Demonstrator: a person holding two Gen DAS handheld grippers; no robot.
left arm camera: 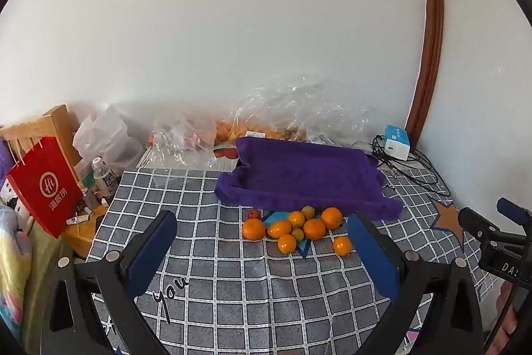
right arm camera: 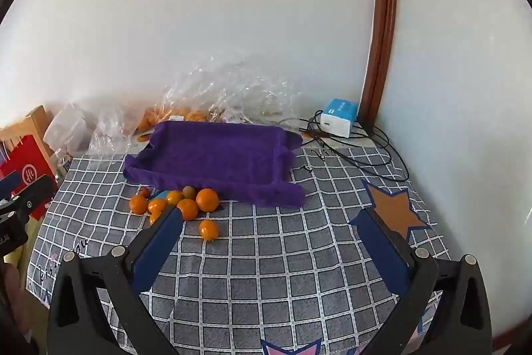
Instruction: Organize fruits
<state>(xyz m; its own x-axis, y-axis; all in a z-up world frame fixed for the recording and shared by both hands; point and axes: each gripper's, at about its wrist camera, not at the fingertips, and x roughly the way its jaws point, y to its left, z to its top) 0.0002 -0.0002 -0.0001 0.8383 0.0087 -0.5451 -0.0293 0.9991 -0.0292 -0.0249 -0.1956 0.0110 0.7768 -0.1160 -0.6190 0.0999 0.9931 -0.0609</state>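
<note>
A heap of small oranges [left arm camera: 296,227] lies on the grey checked tablecloth [left arm camera: 232,281], just in front of a purple cloth-lined tray [left arm camera: 306,177]. One orange [left arm camera: 342,246] lies apart at the front right. A small red fruit [left arm camera: 253,214] sits at the heap's left. My left gripper [left arm camera: 262,230] is open and empty, above the table before the heap. My right gripper [right arm camera: 271,220] is open and empty, right of the heap [right arm camera: 186,203] and near the lone orange [right arm camera: 208,229]. The purple tray [right arm camera: 216,155] appears empty.
Clear plastic bags with more oranges [left arm camera: 266,122] lie behind the tray by the wall. A white-blue charger box [right arm camera: 339,118] with black cables sits at the back right. A red paper bag [left arm camera: 43,185], bottles and a wooden chair stand off the table's left edge.
</note>
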